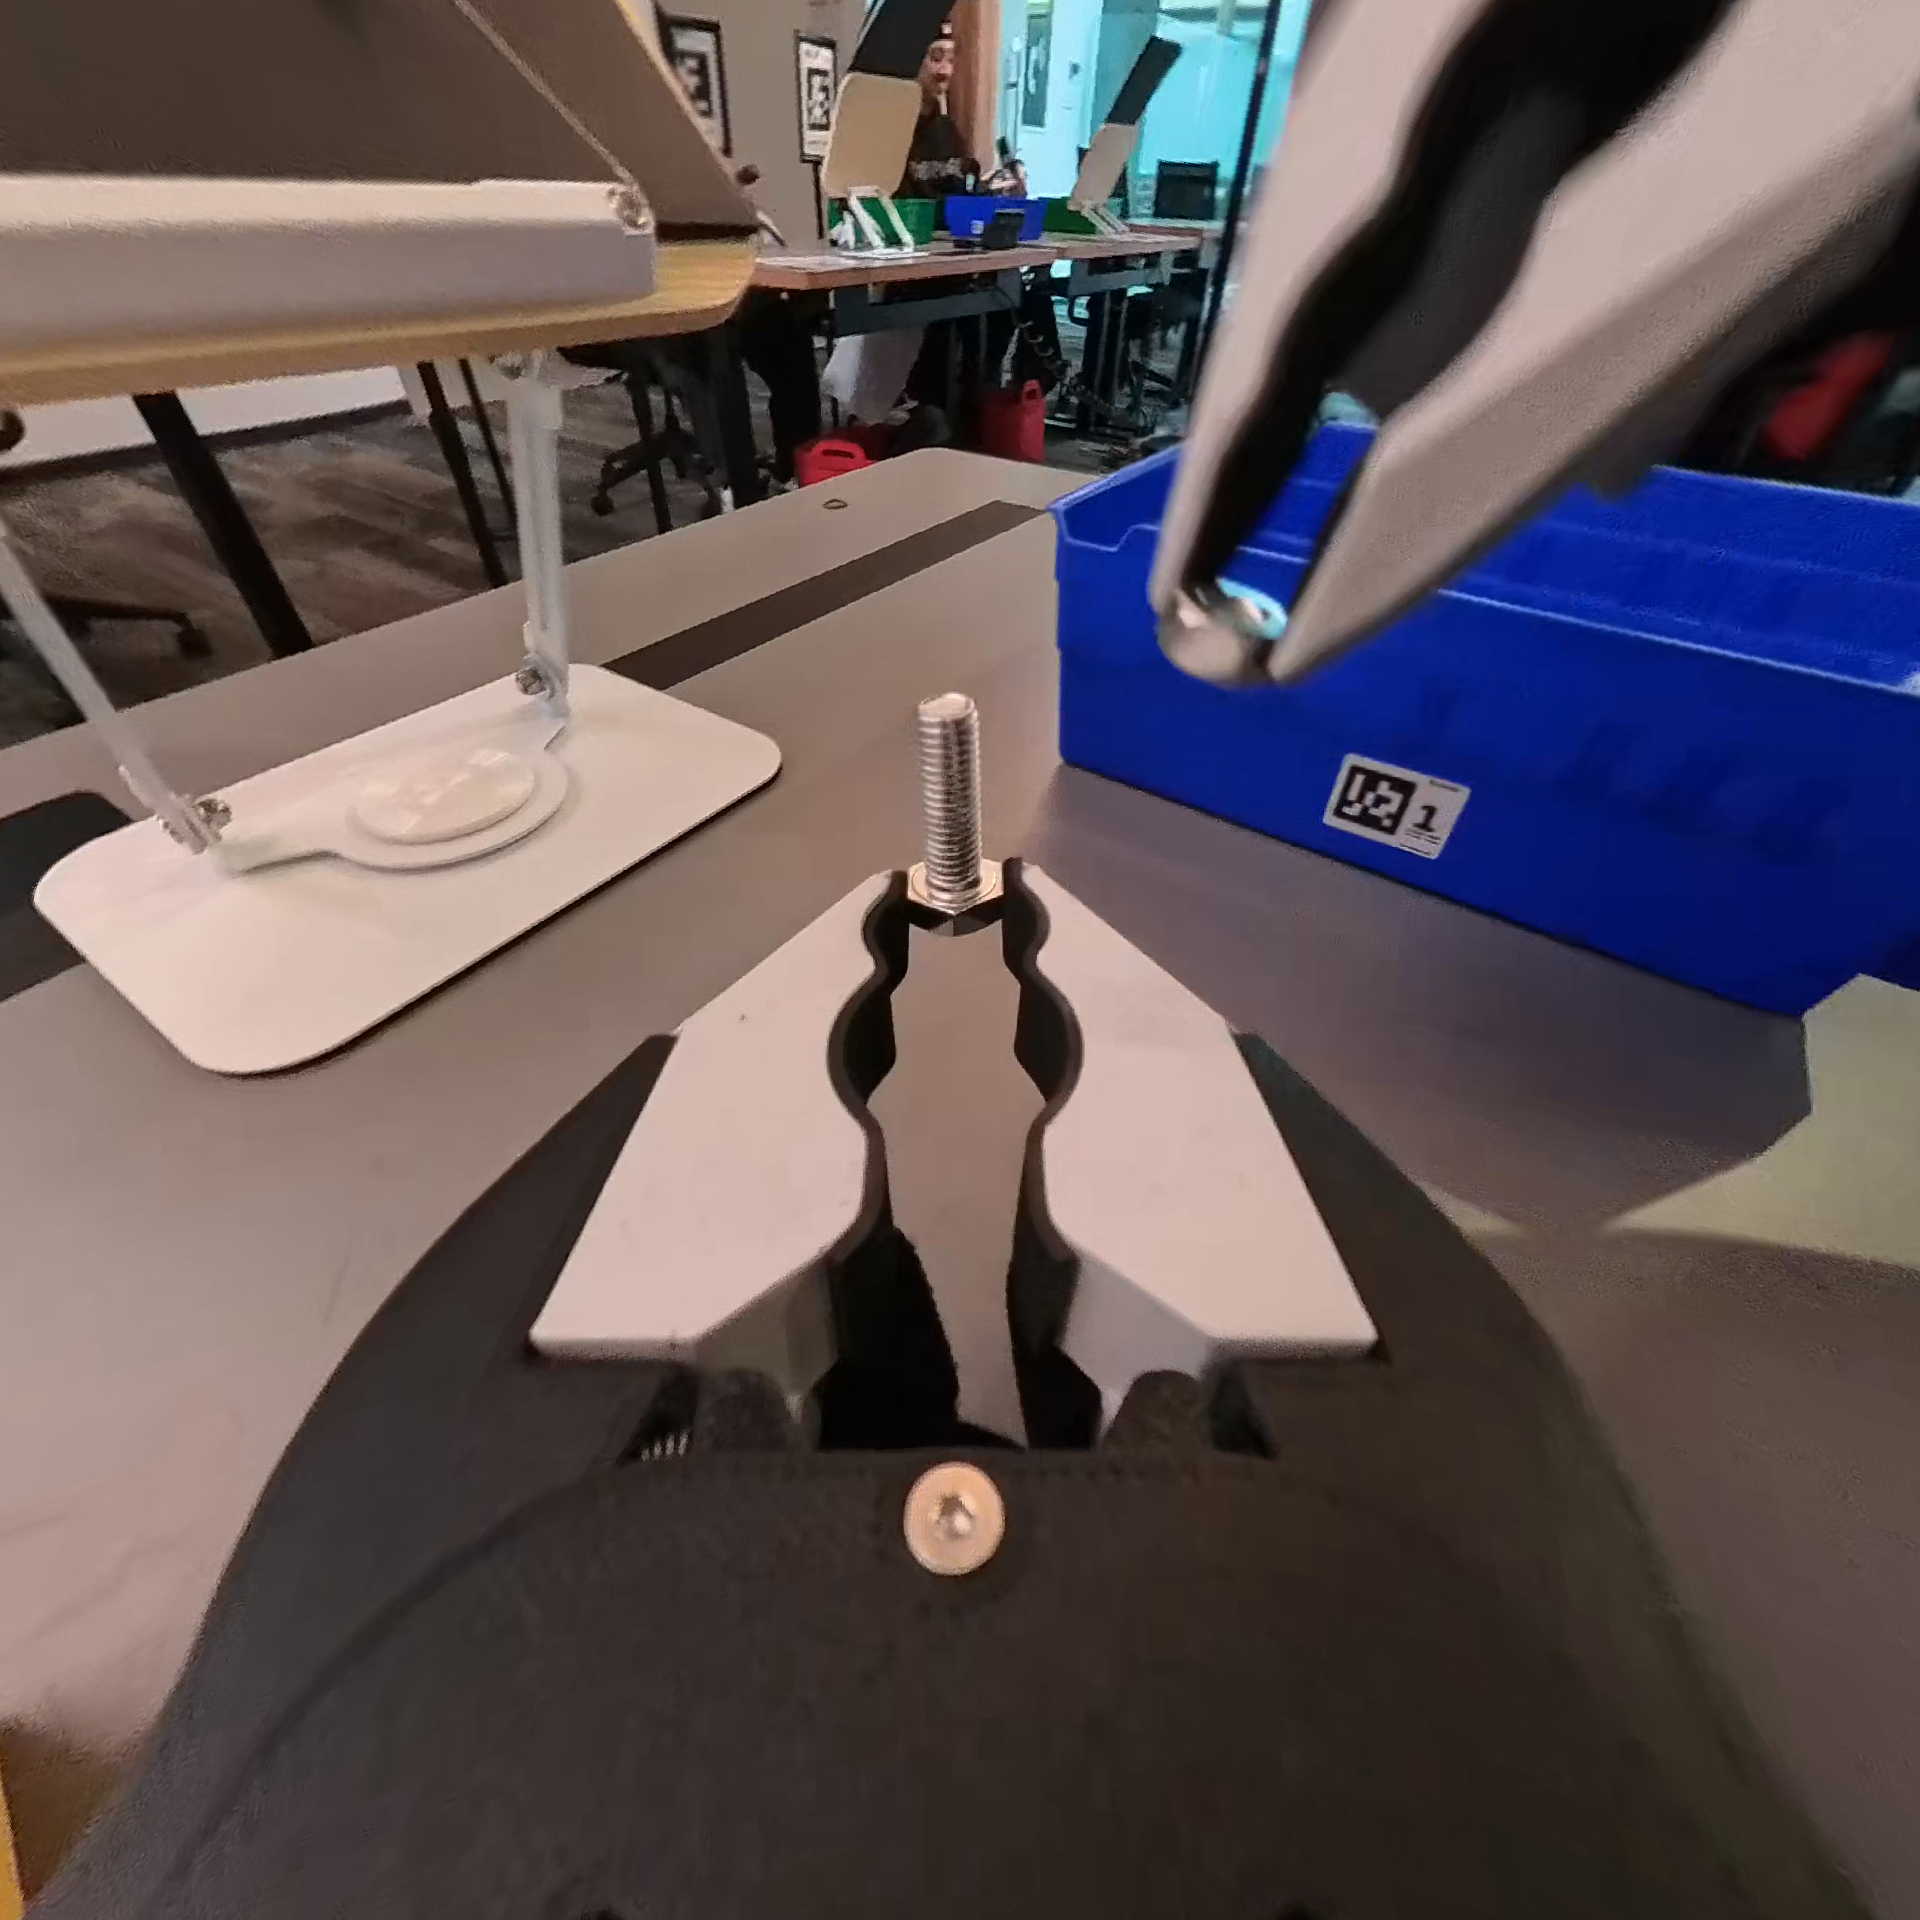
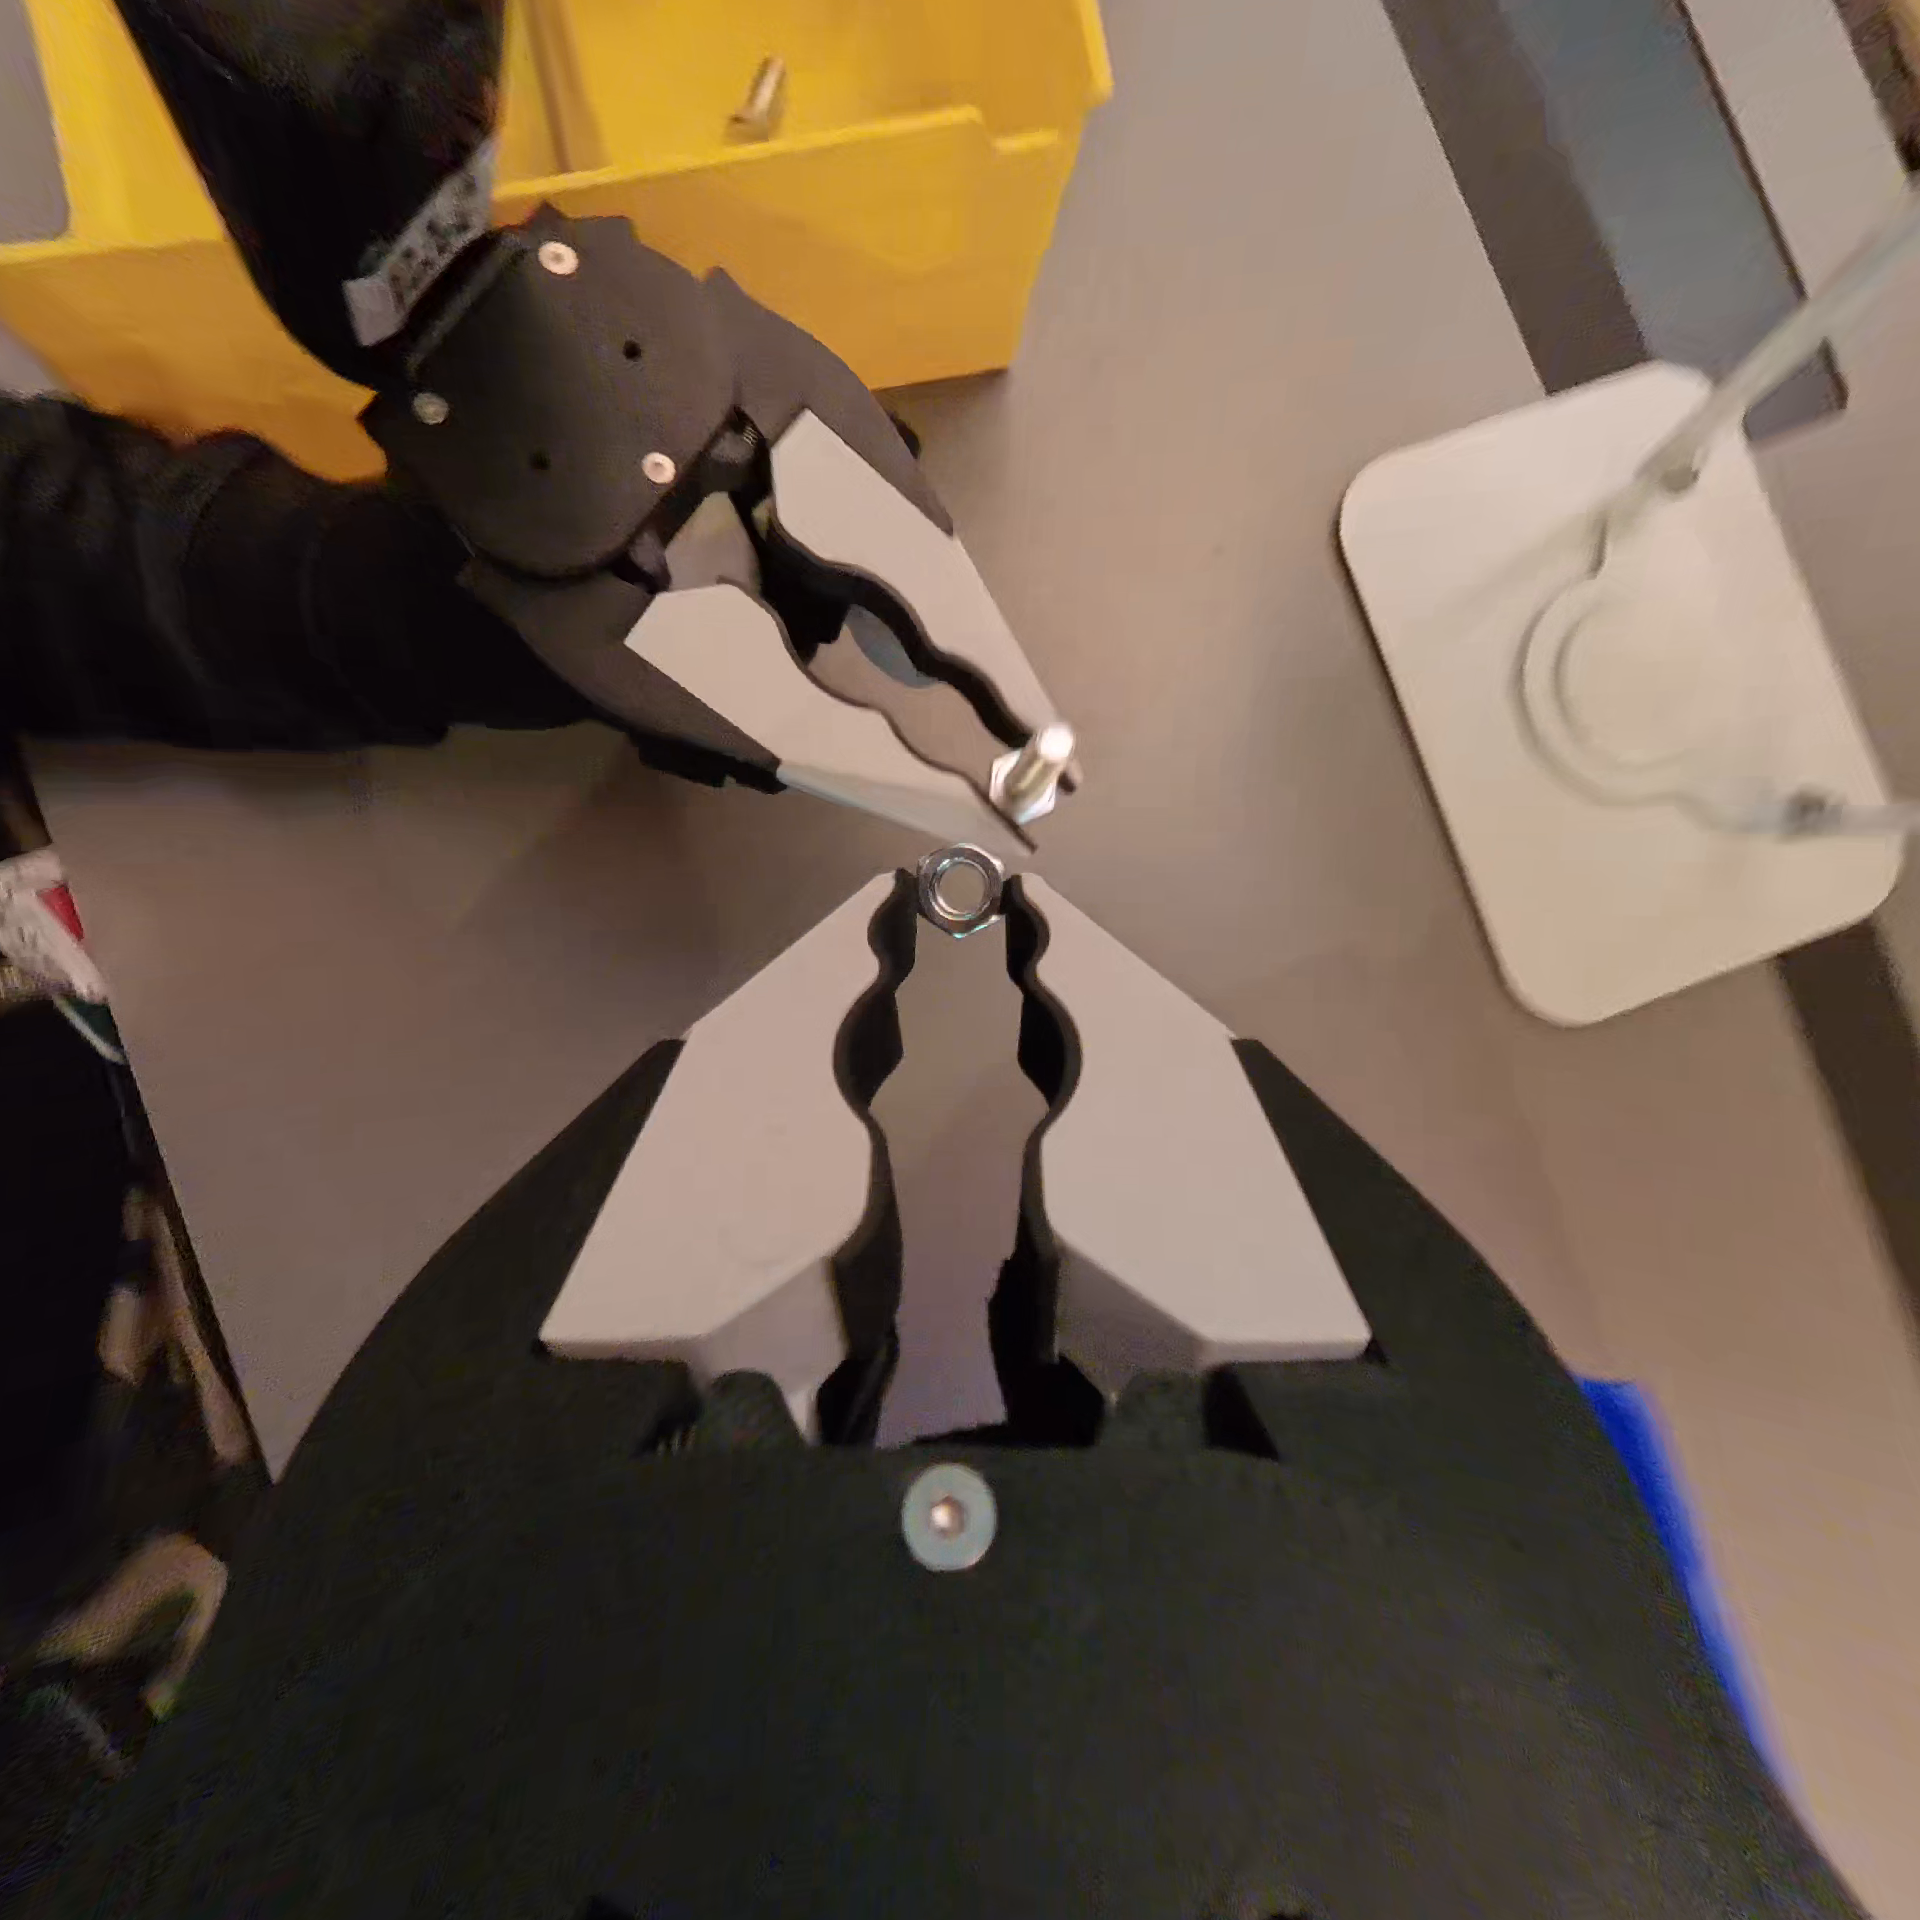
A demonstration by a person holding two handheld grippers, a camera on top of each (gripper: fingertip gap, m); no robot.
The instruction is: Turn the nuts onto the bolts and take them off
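A: What is held at the left?
B: A bolt is pinched by its head at the left gripper tips, shank upright over the bench.
A: And at the right?
B: A nut is clamped in the right gripper, above the bolt, just apart. Its bore should be centred and kept level before being lowered and turned, or cross-threading is likely.
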